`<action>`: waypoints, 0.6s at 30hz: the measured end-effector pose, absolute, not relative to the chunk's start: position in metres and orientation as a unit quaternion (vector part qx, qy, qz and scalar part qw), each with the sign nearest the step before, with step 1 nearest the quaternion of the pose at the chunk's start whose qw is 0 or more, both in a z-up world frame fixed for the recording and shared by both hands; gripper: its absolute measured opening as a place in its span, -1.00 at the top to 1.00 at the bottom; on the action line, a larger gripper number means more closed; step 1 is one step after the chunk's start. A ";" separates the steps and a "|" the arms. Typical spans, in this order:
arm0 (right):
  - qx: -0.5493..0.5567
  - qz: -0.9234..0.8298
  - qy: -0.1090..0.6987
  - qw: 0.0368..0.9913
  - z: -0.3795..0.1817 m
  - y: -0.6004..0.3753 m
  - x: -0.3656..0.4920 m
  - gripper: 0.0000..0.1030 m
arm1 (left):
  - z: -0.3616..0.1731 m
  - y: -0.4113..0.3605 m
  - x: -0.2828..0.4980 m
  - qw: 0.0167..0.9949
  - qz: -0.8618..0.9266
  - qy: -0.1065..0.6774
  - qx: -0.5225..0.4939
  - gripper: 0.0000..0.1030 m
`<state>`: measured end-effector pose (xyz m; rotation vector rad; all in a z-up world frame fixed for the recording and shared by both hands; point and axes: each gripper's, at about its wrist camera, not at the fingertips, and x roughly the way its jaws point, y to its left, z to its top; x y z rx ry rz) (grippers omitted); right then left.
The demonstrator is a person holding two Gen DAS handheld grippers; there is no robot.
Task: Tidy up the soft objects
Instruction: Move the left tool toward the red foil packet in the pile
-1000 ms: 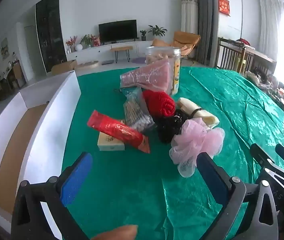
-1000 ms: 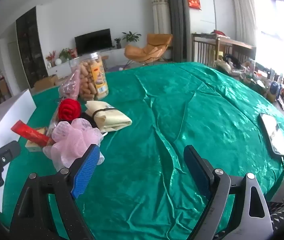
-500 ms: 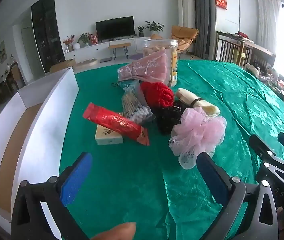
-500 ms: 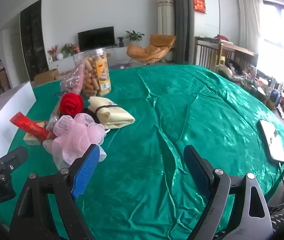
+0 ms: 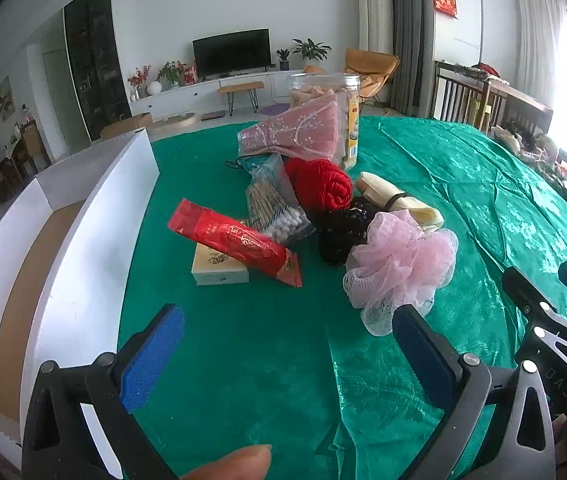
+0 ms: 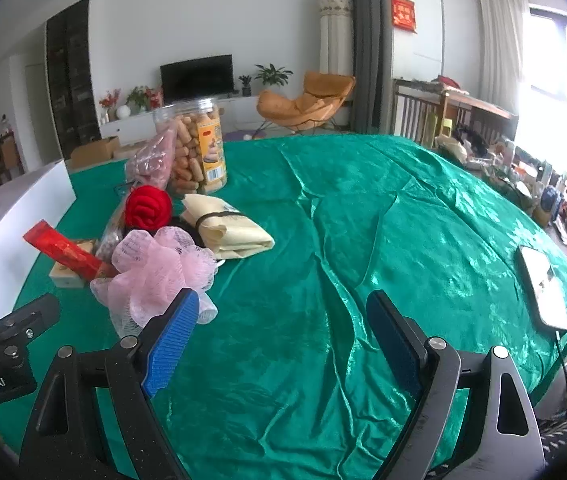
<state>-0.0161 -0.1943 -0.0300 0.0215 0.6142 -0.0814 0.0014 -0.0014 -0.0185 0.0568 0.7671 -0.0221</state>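
Observation:
A pile of objects lies on the green tablecloth (image 5: 243, 360): a pink mesh bath pouf (image 5: 399, 264) (image 6: 159, 276), a red knitted ball (image 5: 321, 184) (image 6: 148, 206), a black fuzzy item (image 5: 341, 228), a cream folded cloth with a black band (image 5: 399, 202) (image 6: 227, 228) and a pink patterned pouch (image 5: 295, 134). My left gripper (image 5: 283, 344) is open and empty, just short of the pile. My right gripper (image 6: 279, 332) is open and empty, with the pouf by its left finger.
A white open box (image 5: 55, 240) stands at the table's left edge. In the pile are a red packet (image 5: 235, 240), a small cream box (image 5: 217, 268), a bag of cotton swabs (image 5: 275, 208) and a clear biscuit jar (image 6: 195, 148). A phone (image 6: 543, 284) lies far right.
Both grippers have moved forward a little toward the pile; the objects look larger and nearer. Both stay open. Nothing on the table has moved.

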 end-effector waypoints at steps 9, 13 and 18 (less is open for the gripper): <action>0.010 -0.040 0.303 0.952 -0.030 -0.193 -0.016 -0.71 | -0.025 0.000 0.002 0.924 -0.009 0.381 0.029 -1.00; 0.009 -0.039 0.302 0.953 -0.030 -0.193 -0.016 -0.71 | -0.028 0.001 0.003 0.923 -0.009 0.383 0.029 -1.00; 0.009 -0.038 0.301 0.953 -0.030 -0.193 -0.016 -0.71 | -0.031 0.000 0.003 0.922 -0.009 0.387 0.031 -1.00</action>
